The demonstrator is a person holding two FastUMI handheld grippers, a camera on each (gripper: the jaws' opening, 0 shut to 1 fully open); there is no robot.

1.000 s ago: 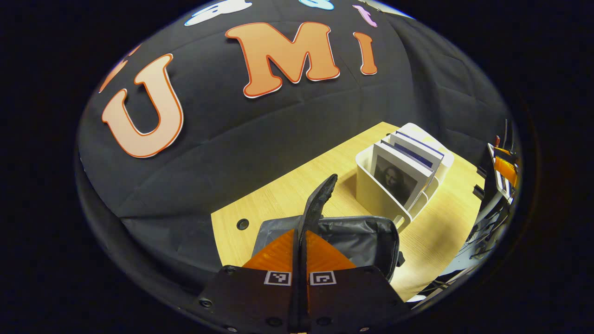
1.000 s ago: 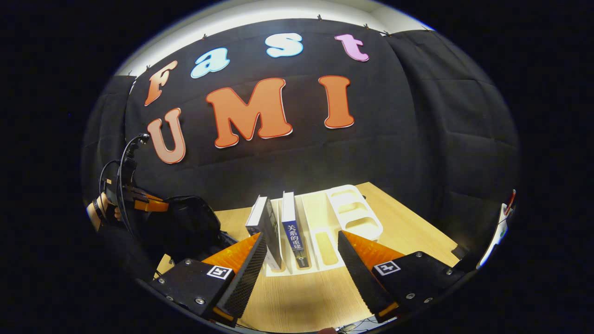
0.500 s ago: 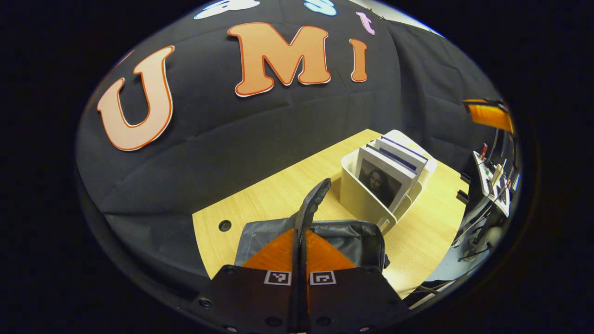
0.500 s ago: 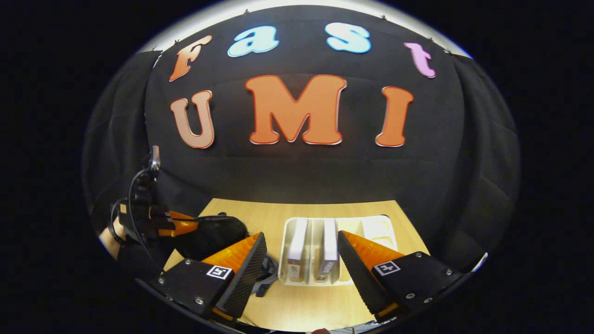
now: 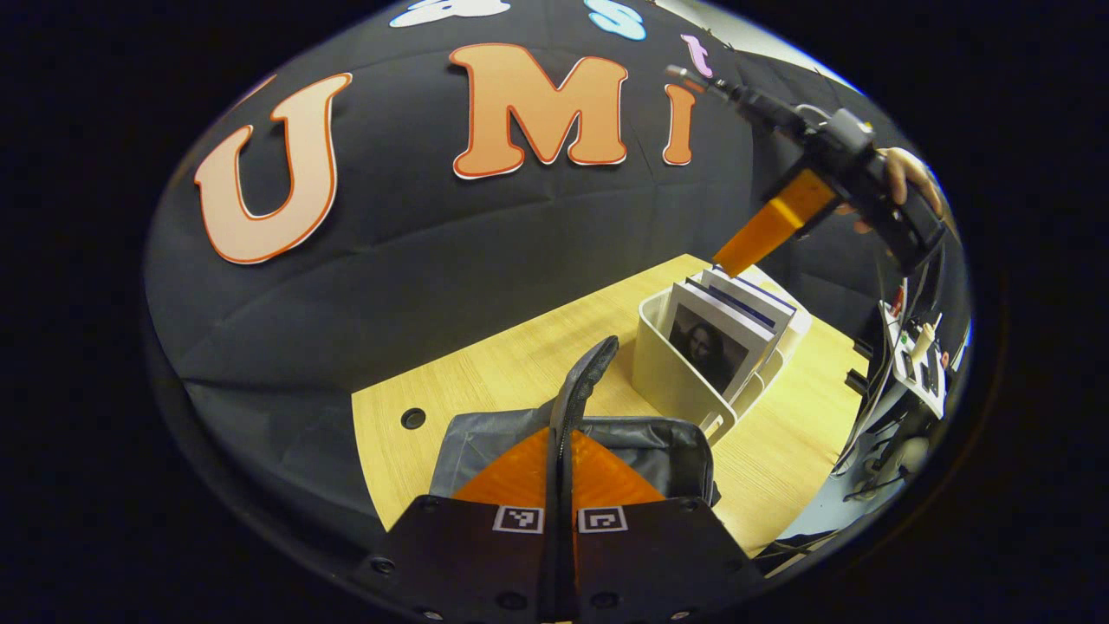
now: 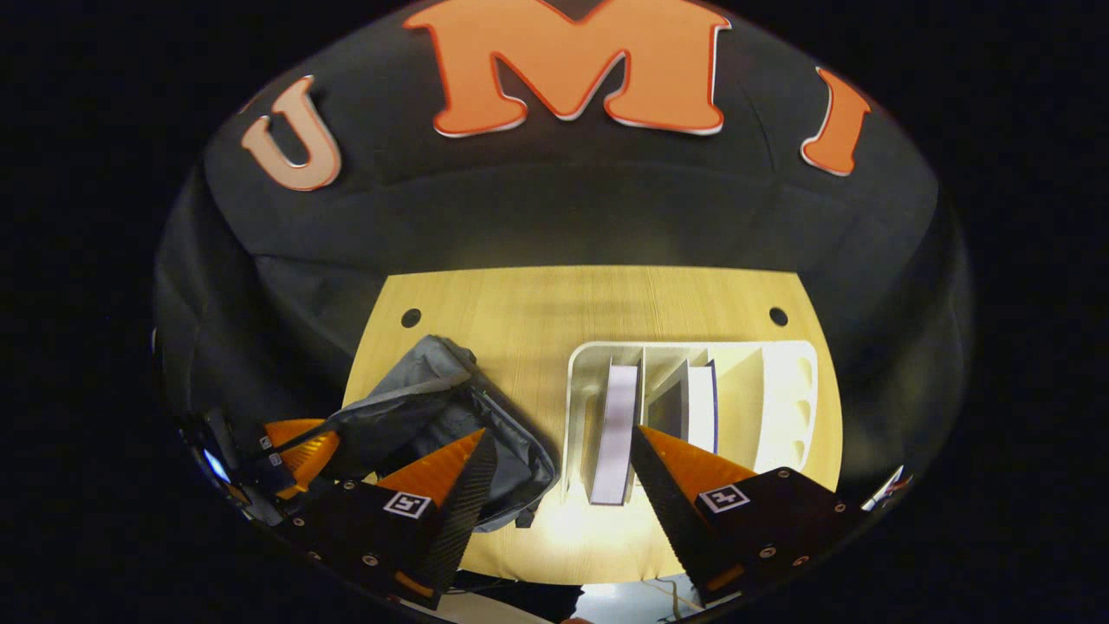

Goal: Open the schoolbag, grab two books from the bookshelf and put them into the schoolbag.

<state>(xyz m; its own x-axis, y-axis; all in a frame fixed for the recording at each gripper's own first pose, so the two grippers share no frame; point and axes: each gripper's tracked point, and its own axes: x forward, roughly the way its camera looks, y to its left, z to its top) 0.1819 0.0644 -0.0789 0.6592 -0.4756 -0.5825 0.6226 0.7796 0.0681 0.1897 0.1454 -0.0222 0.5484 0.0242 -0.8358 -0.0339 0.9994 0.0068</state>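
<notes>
Right gripper (image 6: pixel 554 455), jaws apart, hovers above the shelf (image 6: pixel 784 407); the near book (image 6: pixel 613 420) stands between its fingers at 12 o'clock, spine running away from it. Left gripper (image 5: pixel 582 381), clamped on the bag's (image 6: pixel 450 416) flap, holds it open at 9 o'clock.

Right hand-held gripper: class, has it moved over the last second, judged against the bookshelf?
Yes. The right hand-held gripper has risen and tipped downward: it now looks down into the white bookshelf from above, jaws open over the books.
</notes>
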